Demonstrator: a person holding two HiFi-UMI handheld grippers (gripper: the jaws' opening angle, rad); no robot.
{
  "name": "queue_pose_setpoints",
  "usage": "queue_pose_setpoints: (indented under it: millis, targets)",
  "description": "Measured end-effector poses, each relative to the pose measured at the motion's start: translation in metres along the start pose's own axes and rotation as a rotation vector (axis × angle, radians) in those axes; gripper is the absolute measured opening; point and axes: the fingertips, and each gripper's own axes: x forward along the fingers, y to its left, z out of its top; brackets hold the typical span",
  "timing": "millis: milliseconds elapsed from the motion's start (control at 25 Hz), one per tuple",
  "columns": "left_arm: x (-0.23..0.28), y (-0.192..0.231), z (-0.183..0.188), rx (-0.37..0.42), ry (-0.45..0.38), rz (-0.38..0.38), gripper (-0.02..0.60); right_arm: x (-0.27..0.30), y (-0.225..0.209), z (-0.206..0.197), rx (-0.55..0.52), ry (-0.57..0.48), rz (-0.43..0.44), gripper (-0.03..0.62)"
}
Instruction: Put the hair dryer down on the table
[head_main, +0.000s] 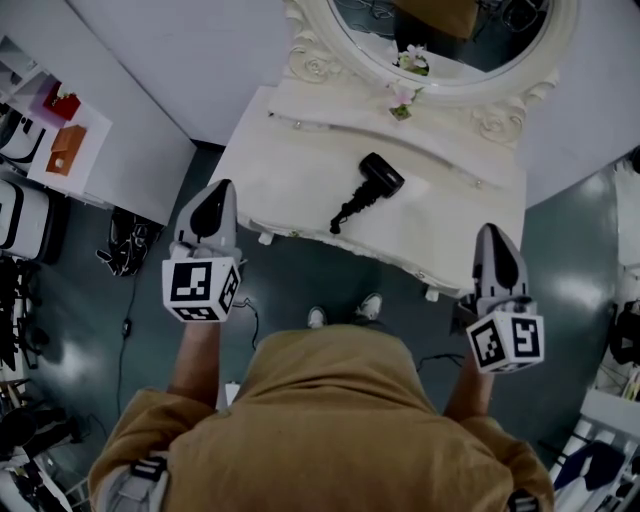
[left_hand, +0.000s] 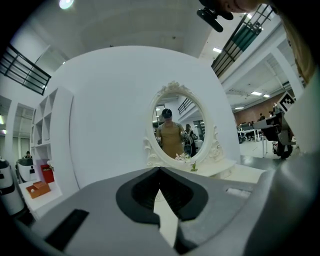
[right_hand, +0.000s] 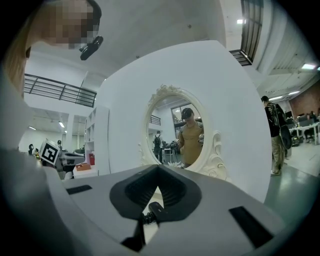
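Observation:
A black hair dryer (head_main: 368, 188) lies on the white dressing table (head_main: 290, 165), its handle and cord pointing toward the front edge. No gripper touches it. My left gripper (head_main: 218, 192) hovers at the table's front left corner, shut and holding nothing. My right gripper (head_main: 493, 234) hangs off the front right corner, also shut and holding nothing. In the left gripper view the jaws (left_hand: 160, 171) meet at their tips over the tabletop. In the right gripper view the gripper (right_hand: 159, 168) is shut too, and the hair dryer (right_hand: 154, 214) shows below the tips.
An oval mirror (head_main: 450, 45) in an ornate white frame stands at the table's back, with small flowers (head_main: 402, 100) before it. A white shelf (head_main: 65, 140) with red and orange items stands to the left. Dark bags (head_main: 125, 240) sit on the floor beside the table.

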Motion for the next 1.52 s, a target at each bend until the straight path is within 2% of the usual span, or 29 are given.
queue_pose_setpoints:
  millis: [120, 960, 1520]
  targets:
    - [-0.009, 0.001, 0.003, 0.012, -0.009, 0.008, 0.003, -0.001, 0.001, 0.0, -0.01, 0.005, -0.004, 0.003]
    - [-0.031, 0.012, 0.008, -0.061, -0.065, -0.01, 0.003, -0.016, 0.026, -0.005, -0.052, 0.01, -0.03, 0.003]
    - [-0.035, 0.01, 0.014, -0.04, -0.083, -0.039, 0.005, -0.029, 0.035, -0.005, -0.071, 0.01, -0.063, 0.002]
